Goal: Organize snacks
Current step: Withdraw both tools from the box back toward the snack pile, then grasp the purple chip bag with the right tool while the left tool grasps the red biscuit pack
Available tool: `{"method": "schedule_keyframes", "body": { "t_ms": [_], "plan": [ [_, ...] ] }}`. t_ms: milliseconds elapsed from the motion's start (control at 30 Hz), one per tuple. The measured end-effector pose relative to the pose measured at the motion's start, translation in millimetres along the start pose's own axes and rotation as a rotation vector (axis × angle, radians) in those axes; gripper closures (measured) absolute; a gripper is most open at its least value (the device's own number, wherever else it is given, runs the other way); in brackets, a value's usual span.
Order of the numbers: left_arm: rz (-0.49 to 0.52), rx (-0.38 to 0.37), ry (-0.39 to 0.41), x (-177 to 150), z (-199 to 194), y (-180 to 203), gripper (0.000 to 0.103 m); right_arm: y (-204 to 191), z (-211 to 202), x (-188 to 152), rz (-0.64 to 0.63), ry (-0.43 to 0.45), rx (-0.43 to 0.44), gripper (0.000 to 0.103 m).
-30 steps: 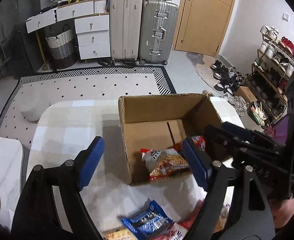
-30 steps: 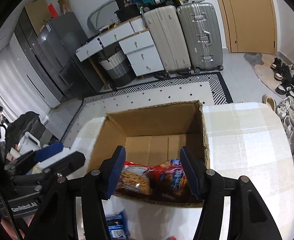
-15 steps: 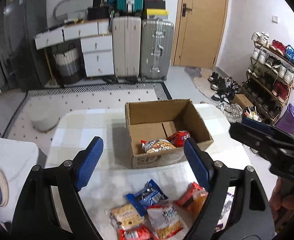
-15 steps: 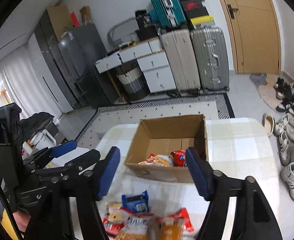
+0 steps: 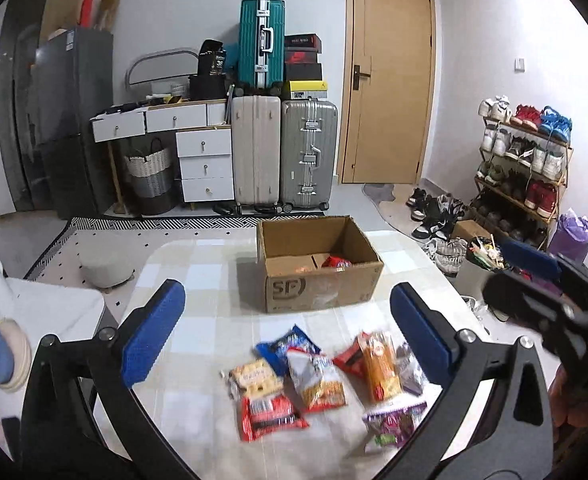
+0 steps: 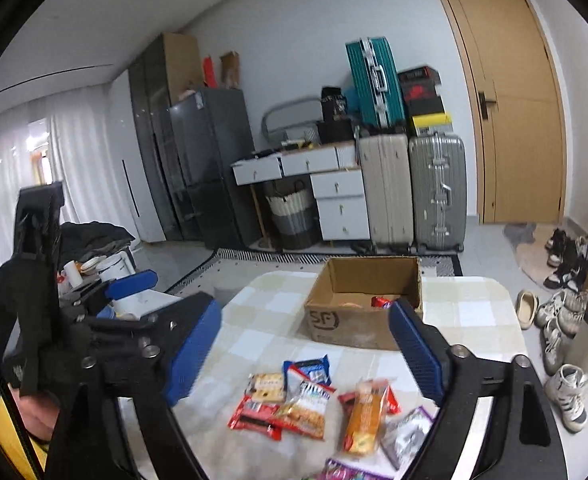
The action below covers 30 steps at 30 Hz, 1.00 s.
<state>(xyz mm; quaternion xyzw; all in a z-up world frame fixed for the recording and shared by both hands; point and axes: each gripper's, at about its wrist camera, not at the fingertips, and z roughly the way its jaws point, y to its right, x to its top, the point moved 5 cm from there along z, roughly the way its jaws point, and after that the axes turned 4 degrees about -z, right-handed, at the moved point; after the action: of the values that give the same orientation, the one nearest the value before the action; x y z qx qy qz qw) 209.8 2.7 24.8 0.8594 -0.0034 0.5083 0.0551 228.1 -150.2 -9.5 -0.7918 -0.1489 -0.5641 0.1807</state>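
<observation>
Cardboard box (image 5: 319, 276) mid-table | left gripper (image 5: 288, 330), right gripper (image 6: 303, 350) opening, empty

White walls; wooden door (image 5: 389, 80) right of stacked suitcases (image 5: 284, 156); white drawers (image 5: 206, 164) left of them; shoe rack (image 5: 521, 168) far right.

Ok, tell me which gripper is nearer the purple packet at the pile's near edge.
Right, probably. The purple packet lies under the right gripper, between its opening jaws; the left gripper, jaws also opening, sits further left, packet by its right finger.
</observation>
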Motion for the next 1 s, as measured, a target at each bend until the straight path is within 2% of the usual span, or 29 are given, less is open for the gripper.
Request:
{"method": "schedule_keyframes", "body": {
  "t_ms": [133,333,433,700,833,1000],
  "plan": [
    [-0.009,0.002,0.01,-35.9,-43.1,-7.9,0.0,-12.9,-29.2,-39.3,0.006,0.022,-0.01,0.008],
    [-0.056,-0.006,-0.015,-89.1,-62.1,-29.4,0.0,-10.1,-32.6,-102.7,-0.018,-0.059,-0.064,0.007],
    [-0.066,-0.004,-0.051,-120.9,-53.8,-37.4,0.0,-5.3,-24.0,-131.6,-0.001,-0.116,-0.068,0.007],
    [-0.093,-0.017,-0.186,-166.2,8.5,-43.9,0.0,12.6,7.3,-196.0,0.037,-0.264,-0.059,0.007],
    [-0.091,-0.024,-0.22,-179.9,31.5,-42.0,0.0,16.7,31.9,-210.3,0.042,-0.319,-0.051,0.008],
    [-0.084,-0.011,-0.244,-183.7,54.3,-42.2,0.0,14.5,61.4,-219.8,-0.023,-0.391,-0.055,0.008]
  ]
}}
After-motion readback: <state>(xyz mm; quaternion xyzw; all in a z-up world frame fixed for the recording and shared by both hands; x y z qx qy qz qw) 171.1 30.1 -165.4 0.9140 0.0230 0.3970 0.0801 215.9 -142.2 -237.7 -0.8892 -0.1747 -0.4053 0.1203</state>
